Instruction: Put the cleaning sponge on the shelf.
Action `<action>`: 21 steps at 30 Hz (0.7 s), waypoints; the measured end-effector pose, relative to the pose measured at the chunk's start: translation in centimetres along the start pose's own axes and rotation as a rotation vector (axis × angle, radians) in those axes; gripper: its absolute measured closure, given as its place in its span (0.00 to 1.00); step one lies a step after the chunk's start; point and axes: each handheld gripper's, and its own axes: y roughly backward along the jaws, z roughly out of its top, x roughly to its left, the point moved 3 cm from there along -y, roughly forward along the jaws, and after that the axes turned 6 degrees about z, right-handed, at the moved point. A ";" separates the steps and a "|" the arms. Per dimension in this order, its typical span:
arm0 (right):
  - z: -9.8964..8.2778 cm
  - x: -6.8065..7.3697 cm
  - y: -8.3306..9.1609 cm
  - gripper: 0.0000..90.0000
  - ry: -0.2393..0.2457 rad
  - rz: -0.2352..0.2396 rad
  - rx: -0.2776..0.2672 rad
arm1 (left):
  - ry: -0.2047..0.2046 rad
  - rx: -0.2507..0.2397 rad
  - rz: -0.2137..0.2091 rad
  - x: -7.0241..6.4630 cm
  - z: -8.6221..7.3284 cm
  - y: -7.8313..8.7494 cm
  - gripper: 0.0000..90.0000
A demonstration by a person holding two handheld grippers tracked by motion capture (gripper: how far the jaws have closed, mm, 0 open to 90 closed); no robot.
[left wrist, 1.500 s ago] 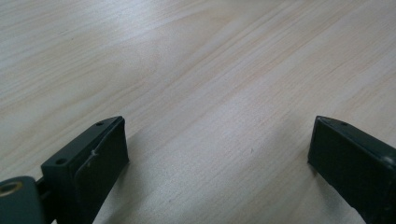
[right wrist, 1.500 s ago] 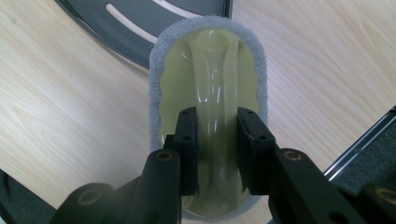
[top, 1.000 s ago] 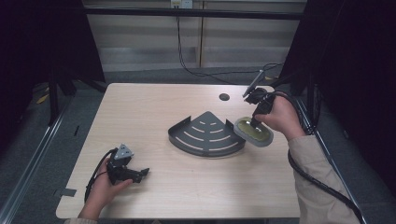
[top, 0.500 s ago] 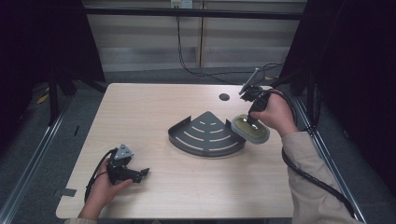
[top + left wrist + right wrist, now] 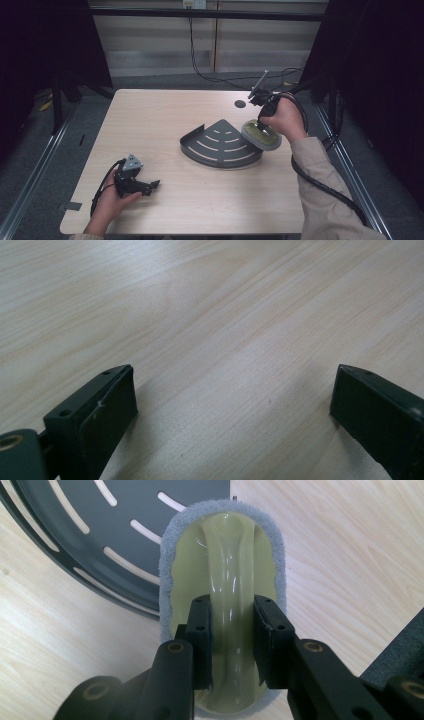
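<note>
Surface [image 5: 165, 125]: pale wood-grain top; a small dark round hole [image 5: 240, 104] sits near its far edge, beyond the rack
Rack [image 5: 220, 145]: dark grey quarter-round tray with curved slots and a low rim, lying flat near the middle of the surface; its right corner is partly covered by the scrubber
Scrubber [image 5: 225, 570]: oval pad with a grey fuzzy rim and a pale yellow-green glossy handle ridge, overlapping the rack's right edge and the bare wood beside it
Right gripper [image 5: 232, 625]: held from above over the scrubber, its fingers [image 5: 200, 630] clamped narrow on the handle ridge from both sides; a cable trails off toward the person's sleeve
Left gripper [image 5: 150, 186]: resting low at the near left of the surface, well apart from the rack; its fingers [image 5: 110, 400] stand wide with only bare wood between them
</note>
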 end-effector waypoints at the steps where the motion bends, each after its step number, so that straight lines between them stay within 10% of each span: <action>1: 0.1 0.0 0.0 0.79 0.005 -0.005 -0.004 | 0.000 0.000 0.000 0.0 0.0 0.0 0.05; 21: 1.7 0.7 -1.5 0.79 0.001 0.003 -0.010 | -0.003 0.001 -0.003 0.0 0.0 0.0 0.05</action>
